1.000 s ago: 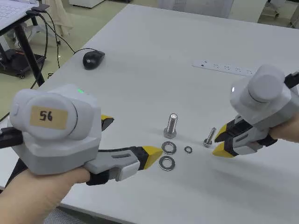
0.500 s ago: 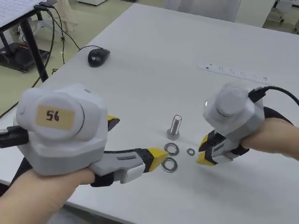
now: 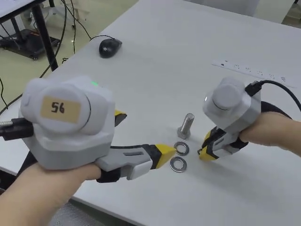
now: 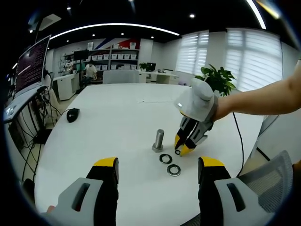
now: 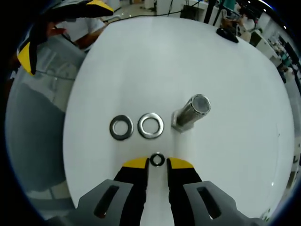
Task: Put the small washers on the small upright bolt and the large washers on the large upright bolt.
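The large bolt stands upright on the white table. Two large washers lie flat just in front of it, side by side in the right gripper view. My right gripper points down at the table, its yellow tips closed against both sides of the small washer, which lies on the surface. My left gripper is held wide open, left of the washers, with nothing in it. The small bolt is hidden behind the right gripper.
A black mouse lies at the far left of the table and a white power strip at the far right. The table's near edge runs just below the left gripper. A cable trails from the right gripper.
My right gripper has moved left and down from beside the small bolt onto the small washer, and its jaws have narrowed. The left gripper has hardly moved; the head view shifted.
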The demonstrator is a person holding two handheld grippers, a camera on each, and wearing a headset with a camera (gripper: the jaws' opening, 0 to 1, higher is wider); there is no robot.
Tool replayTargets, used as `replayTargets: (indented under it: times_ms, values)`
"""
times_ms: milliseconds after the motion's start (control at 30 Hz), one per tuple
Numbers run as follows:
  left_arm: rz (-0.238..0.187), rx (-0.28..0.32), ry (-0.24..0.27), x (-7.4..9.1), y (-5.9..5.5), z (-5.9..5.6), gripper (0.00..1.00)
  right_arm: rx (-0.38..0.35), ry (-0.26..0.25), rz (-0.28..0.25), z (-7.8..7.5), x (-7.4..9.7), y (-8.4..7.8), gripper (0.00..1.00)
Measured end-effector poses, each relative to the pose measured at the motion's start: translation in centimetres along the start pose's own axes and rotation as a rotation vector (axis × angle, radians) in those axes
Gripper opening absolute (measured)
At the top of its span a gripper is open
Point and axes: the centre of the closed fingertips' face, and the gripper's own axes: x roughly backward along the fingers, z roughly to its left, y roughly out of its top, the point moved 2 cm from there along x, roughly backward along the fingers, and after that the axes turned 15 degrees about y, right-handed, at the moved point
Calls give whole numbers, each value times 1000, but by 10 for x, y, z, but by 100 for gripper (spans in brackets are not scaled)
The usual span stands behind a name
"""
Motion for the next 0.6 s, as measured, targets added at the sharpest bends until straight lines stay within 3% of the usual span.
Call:
replayTargets:
  times_ms: [367, 600]
  values:
    - [1, -4, 4, -1, 0, -1, 68, 42, -17, 20, 3, -1, -1, 13]
    - [6, -16, 5, 5, -1, -4, 68, 36, -28, 2, 8, 3, -3, 12]
